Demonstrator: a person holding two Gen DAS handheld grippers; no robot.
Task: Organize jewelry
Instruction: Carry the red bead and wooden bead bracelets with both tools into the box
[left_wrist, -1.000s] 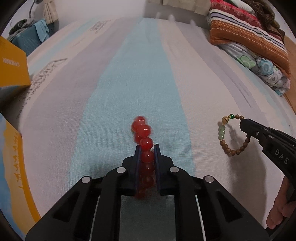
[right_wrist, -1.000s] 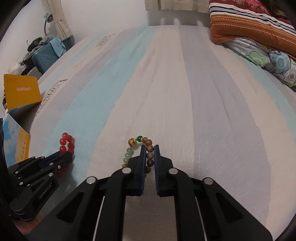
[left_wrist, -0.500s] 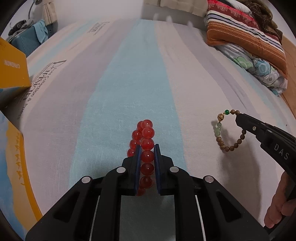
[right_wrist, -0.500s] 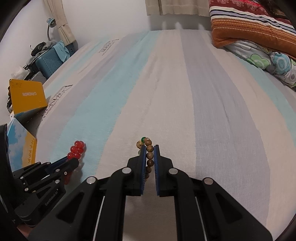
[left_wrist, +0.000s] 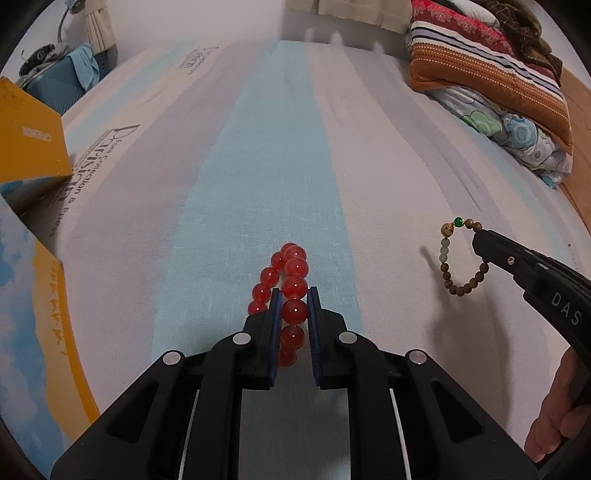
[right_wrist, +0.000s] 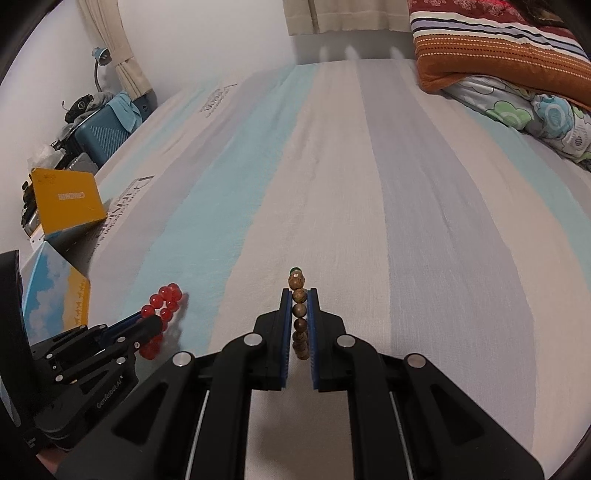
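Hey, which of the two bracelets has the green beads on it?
The brown wooden-bead bracelet, held by the right gripper: it carries one bright green bead, a gold one and a few pale green ones. The red bracelet in the left gripper is red all round.

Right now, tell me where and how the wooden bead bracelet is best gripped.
Grip the wooden bead bracelet across one side of its strand, pads flanking single beads, as the right gripper does now. Come from outside the loop: it hangs open and limp, so the strand is the only firm part.
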